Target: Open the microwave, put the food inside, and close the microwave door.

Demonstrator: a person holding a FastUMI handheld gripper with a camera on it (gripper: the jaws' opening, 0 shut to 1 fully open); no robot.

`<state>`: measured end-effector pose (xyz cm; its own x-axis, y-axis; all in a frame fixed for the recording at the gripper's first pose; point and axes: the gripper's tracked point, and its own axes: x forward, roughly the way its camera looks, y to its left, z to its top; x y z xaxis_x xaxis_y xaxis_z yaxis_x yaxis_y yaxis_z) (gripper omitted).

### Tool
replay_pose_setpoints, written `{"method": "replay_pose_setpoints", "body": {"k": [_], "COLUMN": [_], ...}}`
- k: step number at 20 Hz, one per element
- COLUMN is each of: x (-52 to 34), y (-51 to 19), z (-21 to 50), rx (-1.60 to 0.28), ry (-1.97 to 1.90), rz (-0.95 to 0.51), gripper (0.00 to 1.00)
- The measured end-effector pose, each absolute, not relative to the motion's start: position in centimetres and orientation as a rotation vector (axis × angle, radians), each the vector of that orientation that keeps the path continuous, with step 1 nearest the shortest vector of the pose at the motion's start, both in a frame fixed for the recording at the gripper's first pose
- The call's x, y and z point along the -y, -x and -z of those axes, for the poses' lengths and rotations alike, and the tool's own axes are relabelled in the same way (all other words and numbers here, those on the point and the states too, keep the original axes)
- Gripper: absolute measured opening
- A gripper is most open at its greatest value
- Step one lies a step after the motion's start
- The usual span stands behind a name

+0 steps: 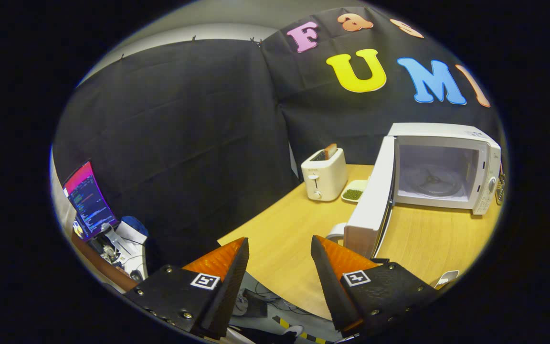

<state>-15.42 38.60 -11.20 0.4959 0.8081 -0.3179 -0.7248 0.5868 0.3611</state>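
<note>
A white microwave (pixel 447 165) stands at the far right of the wooden table (pixel 284 239). Its door (pixel 373 200) is swung wide open toward me, and the cavity with its glass turntable (pixel 430 184) holds nothing. A small white dish of green food (pixel 354 191) sits on the table between the toaster and the open door, partly hidden by the door. My gripper (pixel 280 246) is open and holds nothing; it hovers over the table's near edge, well short of the dish. The door's lower corner is just ahead of the right finger.
A white toaster (pixel 323 174) with a slice of toast standing up in it is left of the dish. A white cup (pixel 337 232) peeks out beside the door's lower edge. Off the table to the left are a lit monitor (pixel 89 198) and clutter on a desk.
</note>
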Motion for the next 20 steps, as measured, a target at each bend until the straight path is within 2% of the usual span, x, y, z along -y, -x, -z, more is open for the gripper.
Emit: {"method": "replay_pose_setpoints", "body": {"k": [5,7,11,13,20], "x": [-34.8,-32.6,-27.6,-25.4,-17.1], "y": [14.5,13.4,11.3,10.4,8.2], "z": [4.5,3.4,3.2,3.8,6.6], "rx": [-0.407,-0.388,-0.373,-0.379,-0.430], "ry": [-0.268,-0.260,-0.239,-0.231,-0.217], "rz": [-0.998,-0.988,-0.940,-0.911,-0.787], "gripper": [0.79,0.89,0.90,0.97,0.98]}}
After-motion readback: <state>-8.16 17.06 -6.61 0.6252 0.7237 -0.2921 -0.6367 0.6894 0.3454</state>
